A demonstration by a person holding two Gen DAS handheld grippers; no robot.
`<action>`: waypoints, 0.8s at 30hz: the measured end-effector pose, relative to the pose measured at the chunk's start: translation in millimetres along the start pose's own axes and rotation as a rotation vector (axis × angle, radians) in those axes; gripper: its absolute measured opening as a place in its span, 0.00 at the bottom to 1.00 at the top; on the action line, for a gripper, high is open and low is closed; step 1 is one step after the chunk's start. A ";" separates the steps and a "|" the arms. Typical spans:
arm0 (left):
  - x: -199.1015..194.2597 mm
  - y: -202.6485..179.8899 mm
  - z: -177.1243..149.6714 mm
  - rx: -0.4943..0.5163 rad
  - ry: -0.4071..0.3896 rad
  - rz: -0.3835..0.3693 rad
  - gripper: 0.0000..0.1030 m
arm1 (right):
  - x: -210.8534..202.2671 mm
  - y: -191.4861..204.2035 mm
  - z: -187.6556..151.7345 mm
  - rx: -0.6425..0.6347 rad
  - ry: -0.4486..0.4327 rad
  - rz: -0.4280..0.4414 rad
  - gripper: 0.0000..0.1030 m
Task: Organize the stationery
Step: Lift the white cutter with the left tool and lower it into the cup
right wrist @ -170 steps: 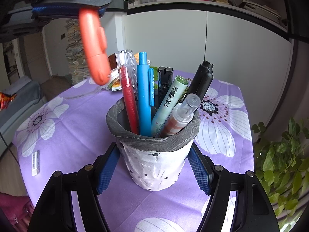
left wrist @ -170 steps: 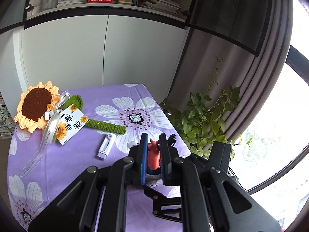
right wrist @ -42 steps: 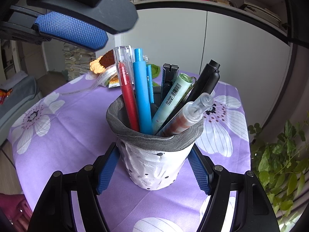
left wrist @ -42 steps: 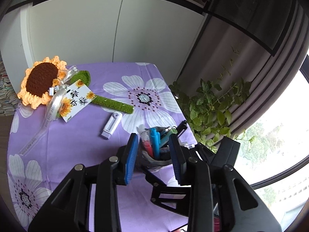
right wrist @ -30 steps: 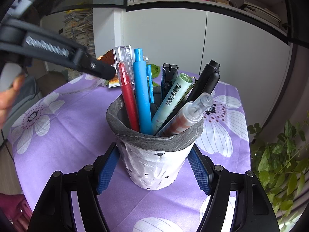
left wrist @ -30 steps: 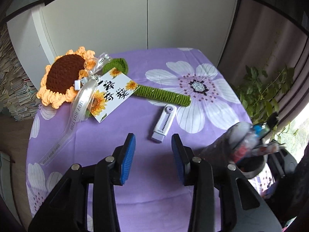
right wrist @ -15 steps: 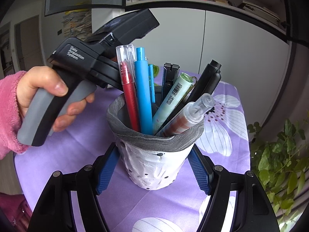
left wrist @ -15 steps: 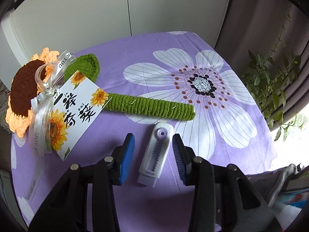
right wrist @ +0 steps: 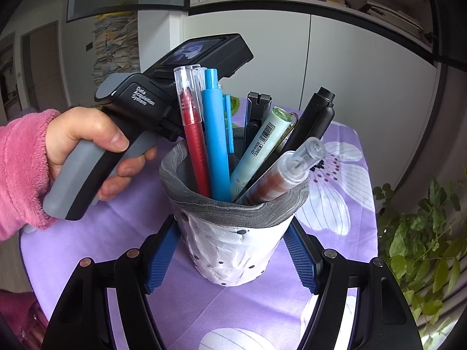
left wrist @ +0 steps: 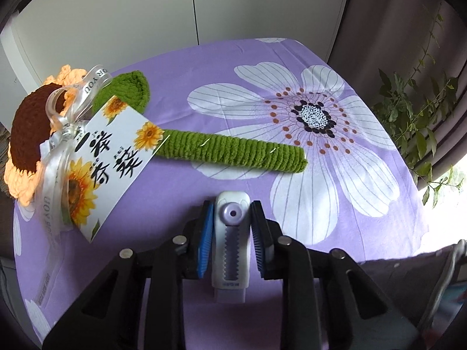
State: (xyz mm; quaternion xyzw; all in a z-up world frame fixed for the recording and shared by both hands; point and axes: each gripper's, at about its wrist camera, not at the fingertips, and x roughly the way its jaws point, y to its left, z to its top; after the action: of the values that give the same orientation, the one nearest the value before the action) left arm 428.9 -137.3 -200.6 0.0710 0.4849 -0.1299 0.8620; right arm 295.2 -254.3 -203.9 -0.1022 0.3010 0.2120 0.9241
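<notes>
In the left wrist view a white and lilac utility knife (left wrist: 231, 242) lies on the purple flowered tablecloth (left wrist: 364, 221). My left gripper (left wrist: 232, 243) straddles it, its blue pads close on both sides with thin gaps, so it is open. In the right wrist view my right gripper (right wrist: 232, 258) is shut on a grey and white pen cup (right wrist: 233, 233). The cup holds a red pen (right wrist: 192, 134), a blue pen (right wrist: 216, 143), a pale green marker (right wrist: 256, 148), a black pen (right wrist: 306, 128) and other stationery.
A crocheted sunflower (left wrist: 32, 128) with a green stem (left wrist: 233, 151), ribbon and a paper tag (left wrist: 108, 160) lies at the left of the table. A leafy plant (right wrist: 423, 233) stands past the right edge. White cabinets (right wrist: 364, 87) stand behind. The person's hand (right wrist: 87, 151) holds the left gripper's handle beside the cup.
My left gripper let go of the orange item at the cup, swung left and came down around the utility knife. My right gripper kept holding the cup still.
</notes>
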 end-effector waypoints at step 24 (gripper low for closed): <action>-194.2 -35.6 -54.3 0.068 -0.315 -0.176 0.23 | -0.4 0.6 -0.6 -0.001 0.001 -0.002 0.71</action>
State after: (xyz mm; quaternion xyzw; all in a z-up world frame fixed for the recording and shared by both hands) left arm 277.8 -127.8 -62.8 0.0363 0.3433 -0.2307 0.9097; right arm 294.4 -254.0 -204.1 -0.1032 0.3010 0.2111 0.9242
